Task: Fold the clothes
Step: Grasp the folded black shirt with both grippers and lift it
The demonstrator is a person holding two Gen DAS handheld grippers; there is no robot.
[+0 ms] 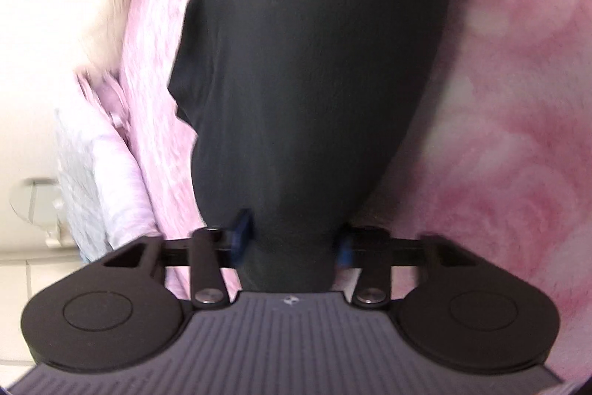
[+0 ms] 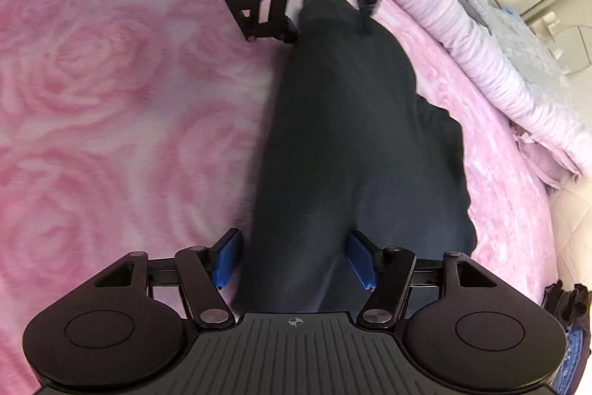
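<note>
Nearest, the right gripper [image 2: 294, 258] has a bunched end of the dark charcoal garment [image 2: 351, 143] clamped between its blue pads [image 2: 226, 258]. The soft, matte knit stretches in a long sagging band above the pink rose-patterned fleece blanket [image 2: 92, 99] to the left gripper [image 2: 325, 12], which pinches the far end. Both grips look thick and wadded, so I'd guess a layer could slip free if pulled tighter, or the fold could land skewed. Beyond lie ribbed lilac bedding [image 2: 481, 62] and quilted grey bedding [image 2: 518, 36].
</note>
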